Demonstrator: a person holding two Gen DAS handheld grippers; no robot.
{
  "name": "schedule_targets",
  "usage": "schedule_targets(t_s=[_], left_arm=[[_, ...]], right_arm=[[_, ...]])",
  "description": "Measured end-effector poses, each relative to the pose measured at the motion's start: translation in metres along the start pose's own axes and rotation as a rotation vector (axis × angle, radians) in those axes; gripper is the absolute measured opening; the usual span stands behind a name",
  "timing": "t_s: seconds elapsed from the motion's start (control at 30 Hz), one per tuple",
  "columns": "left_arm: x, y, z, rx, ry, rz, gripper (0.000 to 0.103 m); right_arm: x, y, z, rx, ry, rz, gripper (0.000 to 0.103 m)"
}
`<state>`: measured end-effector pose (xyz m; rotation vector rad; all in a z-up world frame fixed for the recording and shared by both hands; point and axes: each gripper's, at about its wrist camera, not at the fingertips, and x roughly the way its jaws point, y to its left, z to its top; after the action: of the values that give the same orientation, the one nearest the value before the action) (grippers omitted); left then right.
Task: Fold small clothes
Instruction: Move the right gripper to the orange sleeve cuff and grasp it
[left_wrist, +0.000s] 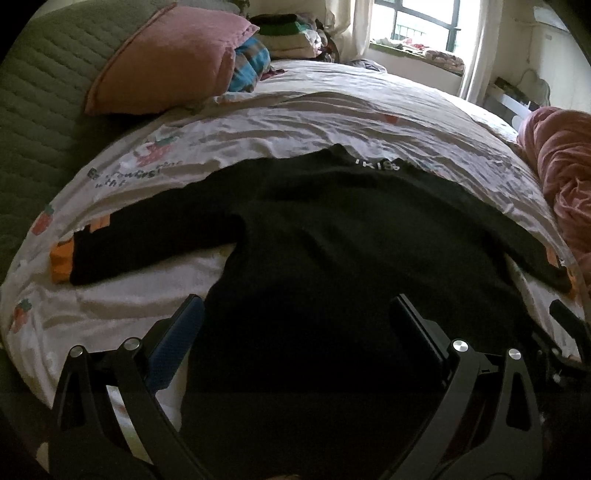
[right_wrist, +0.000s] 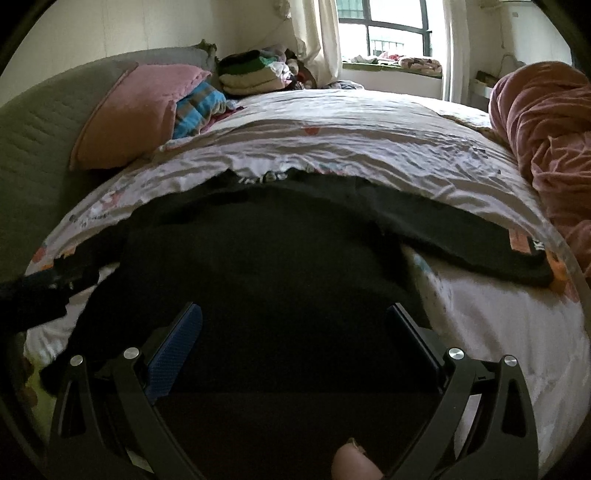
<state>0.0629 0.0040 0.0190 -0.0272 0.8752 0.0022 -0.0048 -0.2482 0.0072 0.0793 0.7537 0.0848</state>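
I held the left hand-held gripper (left_wrist: 295, 325) and right hand-held gripper (right_wrist: 295, 332) spread over the black knit sweater's (left_wrist: 332, 229) hem at the bed's (left_wrist: 295, 110) near edge, ready to fold.

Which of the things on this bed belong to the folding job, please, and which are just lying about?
Part of the job:
black long-sleeved top, spread flat
left gripper, open
right gripper, open

Just lying about:
pink pillow
blue plaid cloth
stack of folded clothes
pink blanket
printed bedsheet
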Motion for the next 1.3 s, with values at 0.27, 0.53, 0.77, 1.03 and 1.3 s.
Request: schedule_targets(t_s=[0.27, 0.53, 0.77, 1.03, 1.3], left_arm=[[0.004, -0.006, 0.020, -0.003, -0.007, -0.005, 0.094], [0.012, -0.026, 0.054, 0.019, -0.024, -0.010, 0.094], [0.030, -0.047, 0.072, 0.046, -0.019, 0.002, 0.094], [0.057, -0.062, 0.081, 0.046, 0.004, -0.053, 0.094], [0.081, -0.066, 0.076, 0.039, 0.043, -0.056, 0.094]], right_arm=[[0.012, -0.005, 0.031, 0.010, -0.034, -0.003, 0.099], [0.020, -0.023, 0.055, 0.041, -0.063, -0.033, 0.099], [0.029, -0.054, 0.065, 0.101, -0.071, -0.091, 0.099], [0.044, -0.109, 0.067, 0.205, -0.062, -0.182, 0.099], [0.050, -0.161, 0.056, 0.306, -0.047, -0.251, 0.099]])
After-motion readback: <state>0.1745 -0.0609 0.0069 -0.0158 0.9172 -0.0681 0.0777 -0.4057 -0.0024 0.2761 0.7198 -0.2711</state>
